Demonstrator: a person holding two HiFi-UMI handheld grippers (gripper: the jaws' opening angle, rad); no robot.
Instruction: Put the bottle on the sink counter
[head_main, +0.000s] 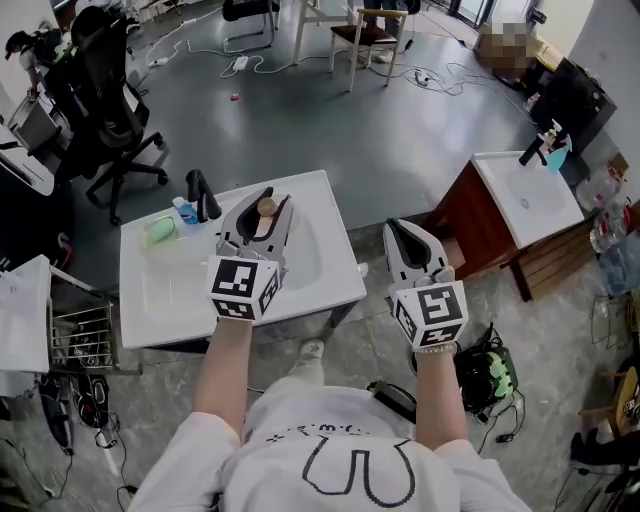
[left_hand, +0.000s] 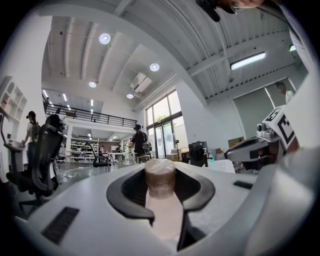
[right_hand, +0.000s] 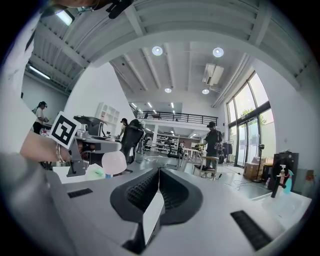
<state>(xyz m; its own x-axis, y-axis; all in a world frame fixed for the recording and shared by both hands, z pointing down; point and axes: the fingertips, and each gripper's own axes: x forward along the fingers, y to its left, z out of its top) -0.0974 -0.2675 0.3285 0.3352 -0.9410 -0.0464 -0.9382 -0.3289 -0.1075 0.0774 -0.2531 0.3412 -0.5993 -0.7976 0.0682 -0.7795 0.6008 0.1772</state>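
The left gripper (head_main: 268, 198) is gripping the bottle (left_hand: 160, 180), its jaws partly apart around the body and the brown cap pointing forward, above the white sink counter (head_main: 330, 270). The right gripper (head_main: 400, 228) is hovering empty just beside the counter's right edge, its jaws pressed together.

Past the left claw (head_main: 268, 200), grey floor (head_main: 330, 130) strewn with cables (head_main: 250, 65); black office chair (head_main: 105, 110) well to its left, wooden chairs (head_main: 365, 35) far ahead. Right of the right claw (head_main: 398, 230), a wood-sided washstand (head_main: 470, 215). Ahead, tall windows (left_hand: 162, 107); overhead, round ceiling lamps (left_hand: 104, 38).
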